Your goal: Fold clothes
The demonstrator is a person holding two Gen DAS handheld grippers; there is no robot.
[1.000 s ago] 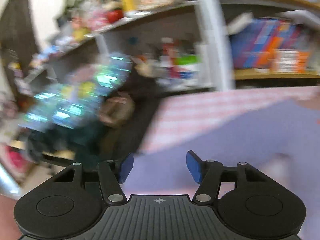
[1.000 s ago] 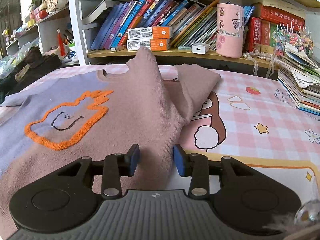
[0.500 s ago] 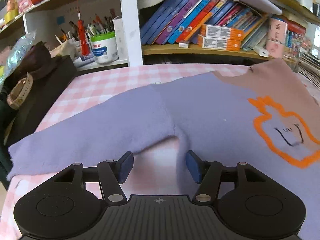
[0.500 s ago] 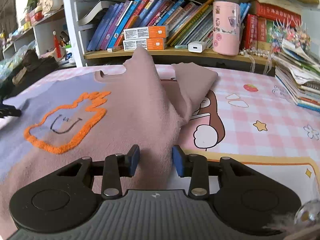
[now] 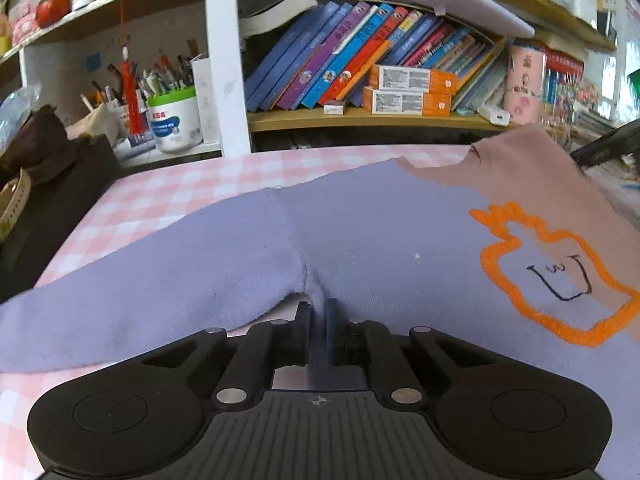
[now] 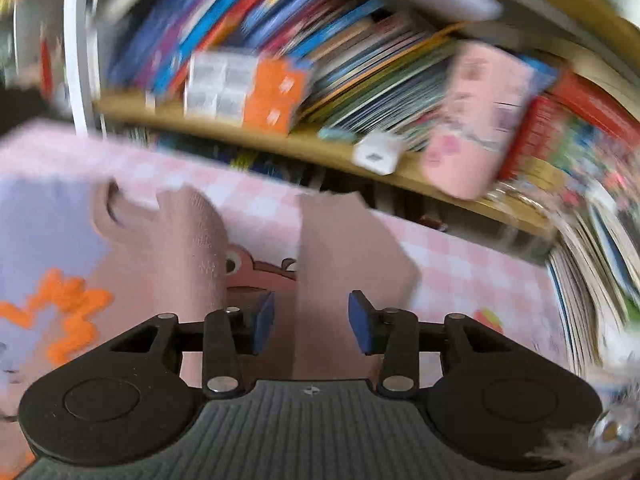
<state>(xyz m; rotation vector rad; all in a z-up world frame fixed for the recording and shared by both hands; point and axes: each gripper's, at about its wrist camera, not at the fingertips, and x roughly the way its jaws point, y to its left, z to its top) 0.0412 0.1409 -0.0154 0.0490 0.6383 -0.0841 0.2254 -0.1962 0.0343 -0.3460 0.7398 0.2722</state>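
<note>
Lilac-and-dusty-pink knit sweater with orange outline motif lies spread on the pink checked tablecloth. Left gripper: fingers pressed together, pinching the lilac fabric at the armpit seam. Right gripper: blue pads spread, the pink sleeve between them, untouched. Bookshelf of slanted books behind; right view motion-blurred.

The lilac-and-mauve fleece sweater is spread on the pink checked table. Behind the table, leaning books are shelved; left of them a white-and-green tub is placed.
</note>
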